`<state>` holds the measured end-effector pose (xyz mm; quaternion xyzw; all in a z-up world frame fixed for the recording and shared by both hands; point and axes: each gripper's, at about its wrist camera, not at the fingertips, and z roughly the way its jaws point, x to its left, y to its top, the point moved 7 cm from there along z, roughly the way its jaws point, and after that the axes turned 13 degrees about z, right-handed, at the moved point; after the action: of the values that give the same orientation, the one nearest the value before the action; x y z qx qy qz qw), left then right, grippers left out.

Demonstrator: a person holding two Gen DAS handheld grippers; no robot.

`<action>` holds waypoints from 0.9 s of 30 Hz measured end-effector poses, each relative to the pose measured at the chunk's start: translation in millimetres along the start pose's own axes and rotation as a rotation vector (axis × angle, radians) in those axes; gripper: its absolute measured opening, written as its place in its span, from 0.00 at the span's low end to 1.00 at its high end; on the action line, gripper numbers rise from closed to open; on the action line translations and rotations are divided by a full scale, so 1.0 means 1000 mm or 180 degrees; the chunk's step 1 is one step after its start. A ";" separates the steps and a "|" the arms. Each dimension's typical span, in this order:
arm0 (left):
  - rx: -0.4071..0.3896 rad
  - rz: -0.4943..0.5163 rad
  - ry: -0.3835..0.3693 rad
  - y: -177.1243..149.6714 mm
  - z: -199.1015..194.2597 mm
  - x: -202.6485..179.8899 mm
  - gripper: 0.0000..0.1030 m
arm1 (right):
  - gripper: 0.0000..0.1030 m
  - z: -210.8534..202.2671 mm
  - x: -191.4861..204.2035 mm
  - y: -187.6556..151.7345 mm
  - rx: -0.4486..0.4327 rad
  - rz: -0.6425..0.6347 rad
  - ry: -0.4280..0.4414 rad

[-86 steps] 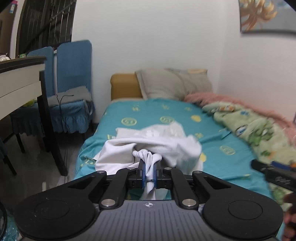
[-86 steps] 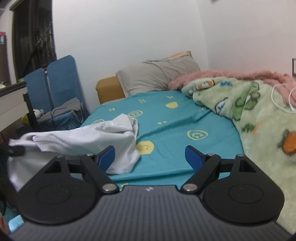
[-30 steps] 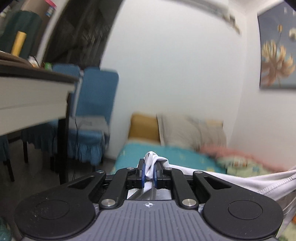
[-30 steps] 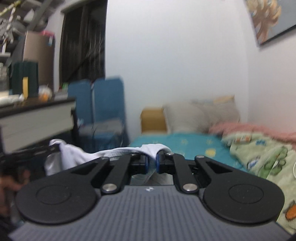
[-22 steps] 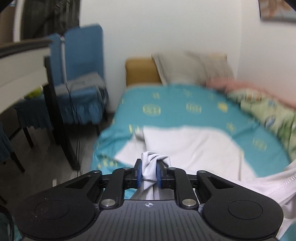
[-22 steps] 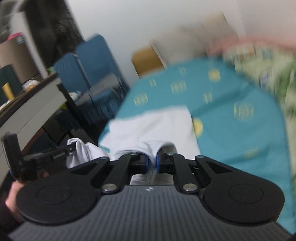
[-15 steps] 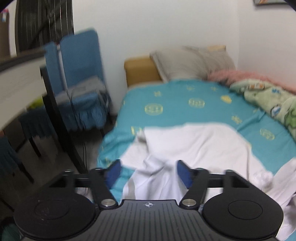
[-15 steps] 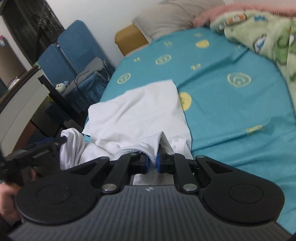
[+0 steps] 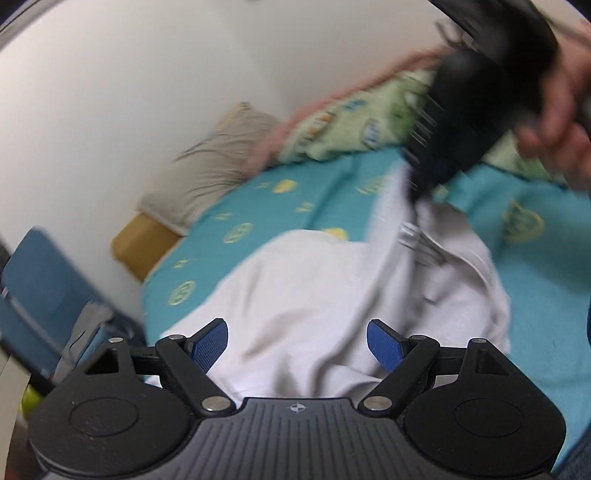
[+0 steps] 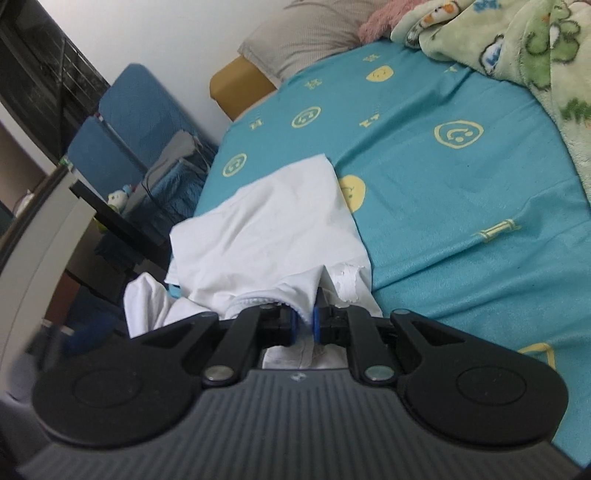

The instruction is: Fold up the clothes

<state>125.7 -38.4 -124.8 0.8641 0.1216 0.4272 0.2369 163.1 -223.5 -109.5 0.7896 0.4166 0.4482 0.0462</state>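
The white shirt point(image 10: 273, 229) lies ahead of our right hand-held gripper point(image 10: 303, 320), pinched at its hem to anchor it, while our left hand-held gripper point(image 9: 297, 345), jaws just opened wide, holds nothing.

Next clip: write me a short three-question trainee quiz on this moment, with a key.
1. True or false: the left gripper is clamped on the white cotton garment.
2. What does the right gripper hold?
A. the grey pillow
B. an edge of the white garment
C. nothing
3. Fill in: the garment lies on the ____ bedsheet with yellow smiley prints.

Key: 1 false, its jaws stand open, having just been opening, and no cloth is pinched; 2 B; 3 teal.
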 end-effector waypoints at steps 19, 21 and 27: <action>0.0385 -0.0157 0.0784 -0.005 -0.010 0.021 0.82 | 0.12 -0.040 0.018 -0.009 -0.0640 -0.0426 -0.0156; 0.0428 -0.0231 0.0824 -0.009 -0.014 0.026 0.82 | 0.12 -0.041 0.019 -0.010 -0.0668 -0.0454 -0.0164; 0.0426 -0.0248 0.0757 -0.007 -0.009 0.023 0.82 | 0.12 -0.042 0.025 -0.013 -0.0690 -0.0497 -0.0079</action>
<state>132.3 -20.4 -108.5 0.8158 0.2106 0.5079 0.1791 130.4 -209.8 -73.7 0.7506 0.4253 0.4758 0.1711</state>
